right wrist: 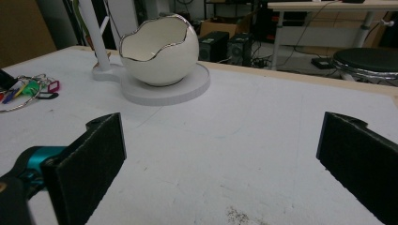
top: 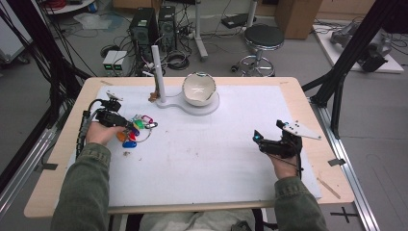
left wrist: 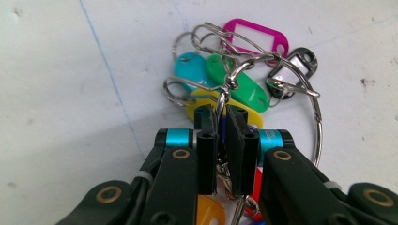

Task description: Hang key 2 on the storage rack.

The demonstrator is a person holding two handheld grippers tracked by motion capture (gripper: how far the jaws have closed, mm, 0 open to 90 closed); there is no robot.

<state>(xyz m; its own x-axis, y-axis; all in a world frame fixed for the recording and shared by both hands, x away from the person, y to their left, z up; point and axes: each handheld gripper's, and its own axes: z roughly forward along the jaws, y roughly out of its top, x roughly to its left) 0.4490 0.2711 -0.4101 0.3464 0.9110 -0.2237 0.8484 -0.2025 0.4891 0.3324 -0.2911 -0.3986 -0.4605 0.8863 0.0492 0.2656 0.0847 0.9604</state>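
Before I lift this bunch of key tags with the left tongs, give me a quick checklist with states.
1. Left tongs shut on the wire ring: ok.
2. Bunch of key tags lying flat on the white mat: ok.
3. Every tag threaded on that ring: cannot tell.
4. Right tongs open and apart from the bunch: ok.
5. Egg-shaped bowl and white post away from the bunch: ok.

Camera layout: one overhead, two claw-mounted.
High view looks forward and down over the bench point(top: 202, 159); left gripper view sits close above the key tags point(left wrist: 244, 75); right gripper view, low, shares them point(right wrist: 33, 89).
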